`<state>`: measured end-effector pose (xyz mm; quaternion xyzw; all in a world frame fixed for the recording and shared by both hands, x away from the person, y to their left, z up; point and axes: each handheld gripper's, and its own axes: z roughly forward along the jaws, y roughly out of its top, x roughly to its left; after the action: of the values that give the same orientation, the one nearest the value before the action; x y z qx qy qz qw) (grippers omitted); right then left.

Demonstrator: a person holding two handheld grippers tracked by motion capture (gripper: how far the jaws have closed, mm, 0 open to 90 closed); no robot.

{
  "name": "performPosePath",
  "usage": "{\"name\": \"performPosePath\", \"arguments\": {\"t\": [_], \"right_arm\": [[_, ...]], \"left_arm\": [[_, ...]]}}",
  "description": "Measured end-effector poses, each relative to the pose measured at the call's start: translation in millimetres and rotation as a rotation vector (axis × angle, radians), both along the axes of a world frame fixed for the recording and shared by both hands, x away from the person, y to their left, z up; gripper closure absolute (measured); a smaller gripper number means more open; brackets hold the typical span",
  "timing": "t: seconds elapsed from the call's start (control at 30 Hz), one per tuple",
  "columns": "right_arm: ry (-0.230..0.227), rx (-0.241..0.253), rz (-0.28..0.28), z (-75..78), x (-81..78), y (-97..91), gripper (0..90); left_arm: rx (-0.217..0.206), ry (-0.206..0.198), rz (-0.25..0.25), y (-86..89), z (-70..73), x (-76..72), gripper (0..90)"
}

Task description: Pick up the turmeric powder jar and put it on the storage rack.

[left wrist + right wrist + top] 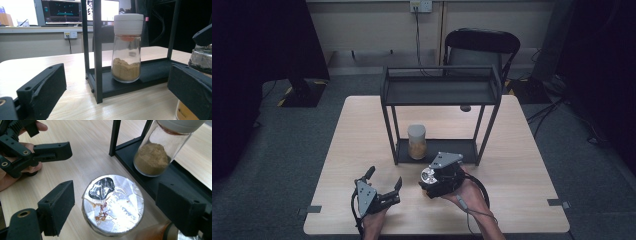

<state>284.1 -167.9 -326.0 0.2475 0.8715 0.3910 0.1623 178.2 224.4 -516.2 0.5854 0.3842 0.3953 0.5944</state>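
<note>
A foil-sealed jar (112, 205) stands on the wooden table (522, 165) in front of a black two-tier rack (439, 90). My right gripper (115, 202) is open above it, one jaw on each side with a gap to each. In the high view the right gripper (432, 181) covers most of that jar (427, 175). A glass shaker (127, 50) with a white cap and brown powder stands on the rack's lower shelf (155, 71). My left gripper (385, 179) rests open near the table's front edge, holding nothing. In its own view the left gripper (116, 75) faces the shaker.
A black folding chair (479, 45) stands behind the table. The rack's upper shelf (439, 92) is bare. The rack's front post (97, 50) stands just left of the shaker. An amber object (156, 232) lies partly seen under my right jaw. Dark equipment flanks the room.
</note>
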Motion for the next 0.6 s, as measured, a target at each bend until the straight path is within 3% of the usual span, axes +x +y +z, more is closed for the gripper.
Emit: {"name": "performPosePath", "arguments": {"t": [0.6], "right_arm": [[0.049,-0.04,0.015,-1.0,9.9,8.1,20.6]], "left_arm": [[-0.001,0.001,0.0,0.0,0.0,0.1,1.5]]}}
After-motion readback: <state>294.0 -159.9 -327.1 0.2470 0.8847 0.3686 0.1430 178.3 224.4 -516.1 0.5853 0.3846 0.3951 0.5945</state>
